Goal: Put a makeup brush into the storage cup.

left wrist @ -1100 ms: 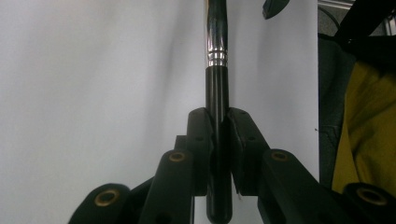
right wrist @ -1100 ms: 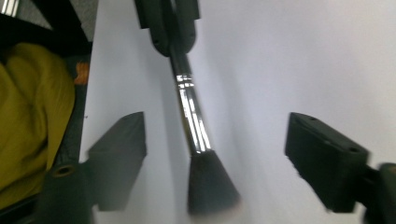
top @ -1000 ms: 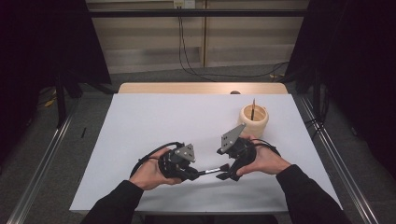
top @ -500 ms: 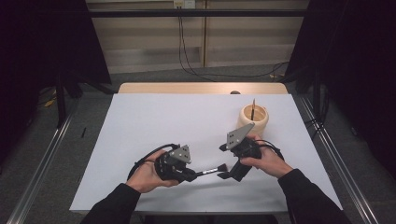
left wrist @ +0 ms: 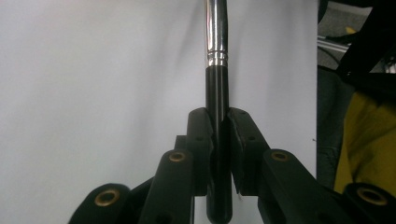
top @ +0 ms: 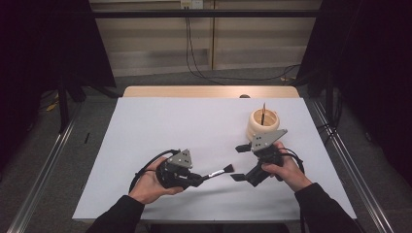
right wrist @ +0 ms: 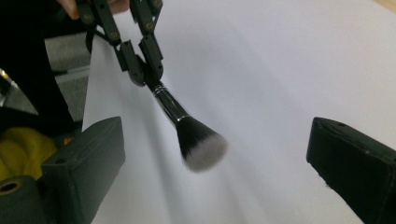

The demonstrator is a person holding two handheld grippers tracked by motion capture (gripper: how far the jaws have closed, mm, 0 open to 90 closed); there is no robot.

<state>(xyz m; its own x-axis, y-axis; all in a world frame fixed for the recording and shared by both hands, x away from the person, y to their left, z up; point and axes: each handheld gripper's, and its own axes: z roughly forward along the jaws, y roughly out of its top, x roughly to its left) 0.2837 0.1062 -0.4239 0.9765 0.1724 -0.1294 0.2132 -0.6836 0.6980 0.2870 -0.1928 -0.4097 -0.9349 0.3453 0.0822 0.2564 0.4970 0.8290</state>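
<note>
Left gripper (top: 198, 179) has its jaws clamped tight on the black handle of a makeup brush (top: 219, 171), holding it just above the white table (top: 145, 126) with the bristles aimed at the right gripper (top: 239, 163). That one's jaws have just been opening and stand wide, nothing between them, brush head just in front.

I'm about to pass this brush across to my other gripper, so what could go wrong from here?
The left gripper pinches the brush near the end of its thin handle, so a knock from the right gripper could twist or slip it. The right jaws stand wide open around the bristles; closing there would crush them rather than grip the ferrule. The cup sits just behind the right hand and could be bumped.
</note>
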